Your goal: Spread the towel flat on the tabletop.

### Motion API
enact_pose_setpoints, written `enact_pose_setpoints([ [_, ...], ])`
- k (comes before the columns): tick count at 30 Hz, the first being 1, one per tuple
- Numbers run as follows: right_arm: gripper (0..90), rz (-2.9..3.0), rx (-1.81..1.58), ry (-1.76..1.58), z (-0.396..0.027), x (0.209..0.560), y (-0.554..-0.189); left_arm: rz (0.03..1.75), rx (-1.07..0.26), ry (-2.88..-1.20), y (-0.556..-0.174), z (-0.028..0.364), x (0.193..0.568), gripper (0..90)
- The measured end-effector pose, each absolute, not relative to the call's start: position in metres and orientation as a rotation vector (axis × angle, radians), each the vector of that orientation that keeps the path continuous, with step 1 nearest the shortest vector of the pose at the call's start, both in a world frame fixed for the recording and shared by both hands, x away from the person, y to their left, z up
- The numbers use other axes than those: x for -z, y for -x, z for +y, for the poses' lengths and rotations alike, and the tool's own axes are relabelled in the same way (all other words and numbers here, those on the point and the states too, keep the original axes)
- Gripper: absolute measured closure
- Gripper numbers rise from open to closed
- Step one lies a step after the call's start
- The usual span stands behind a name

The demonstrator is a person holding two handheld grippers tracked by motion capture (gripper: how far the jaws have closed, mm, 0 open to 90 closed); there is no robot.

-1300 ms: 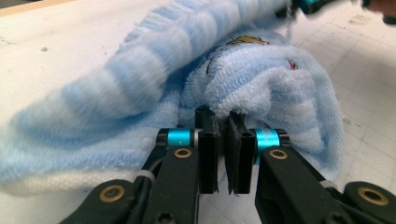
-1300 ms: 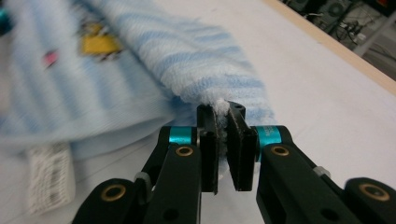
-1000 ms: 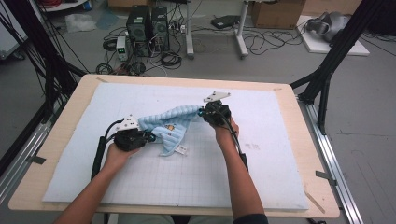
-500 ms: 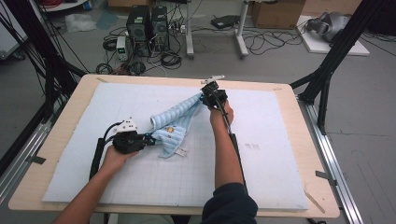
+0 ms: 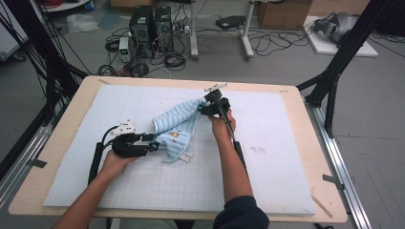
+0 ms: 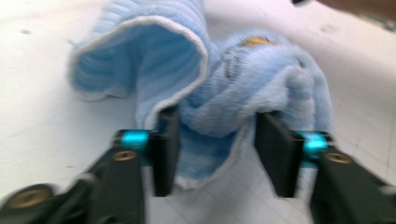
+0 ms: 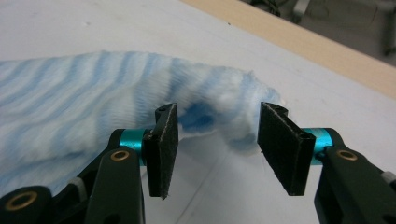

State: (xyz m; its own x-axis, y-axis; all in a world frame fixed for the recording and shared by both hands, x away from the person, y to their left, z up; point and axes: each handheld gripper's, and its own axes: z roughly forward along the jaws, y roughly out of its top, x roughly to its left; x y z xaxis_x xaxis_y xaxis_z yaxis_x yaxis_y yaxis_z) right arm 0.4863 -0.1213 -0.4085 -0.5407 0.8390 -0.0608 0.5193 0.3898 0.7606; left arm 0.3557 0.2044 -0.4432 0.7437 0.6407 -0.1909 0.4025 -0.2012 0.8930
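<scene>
1. Lying stretched across the middle of the white mat (image 5: 286, 157) on the worktop (image 5: 71, 119): a light blue striped cloth (image 5: 179, 126), running from the near left up to the far right, bunched at its near end with a small label showing there.
2. Resting low at the near-left end of the cloth: left tool (image 5: 152, 143), pointing right, gripped by the left hand (image 5: 117, 160) coming in from the near edge.
3. Just having been opening: left tool's jaws, now standing moderately wide in the left gripper view, with a thick fold of the cloth (image 6: 224, 102) bulging between them; pads looking to be brushing the fold at both sides rather than pinching it, the picture being blurred.
4. Hovering at the far-right tip of the cloth: right tool (image 5: 204, 106), held by the right hand (image 5: 220, 125) on an outstretched arm.
5. Just having been opening too: right tool's jaws, now parted moderately wide in the right gripper view, the fuzzy cloth tip (image 7: 219, 116) lying loose on the mat just beyond the pads, pinched by neither.
</scene>
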Motion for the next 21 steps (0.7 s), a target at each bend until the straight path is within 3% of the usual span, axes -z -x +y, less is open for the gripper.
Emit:
enact_pose_setpoints([
  [4, 46.9, 2.168, -1.064, -1.138, -0.134, 0.403, -0.462, 0.846, -0.313, -1.739, -0.357, 0.216, 0.438, 36.7],
  [11, 51.7, 2.243, -1.148, -1.067, -0.135, 0.409, -0.431, 0.897, -0.363, -1.667, -0.359, 0.228, 0.435, 37.2],
  [21, 63.3, 2.476, -1.085, -0.904, -0.082, 0.442, -0.409, 0.914, -0.371, -1.68, -0.36, 0.229, 0.437, 40.0],
])
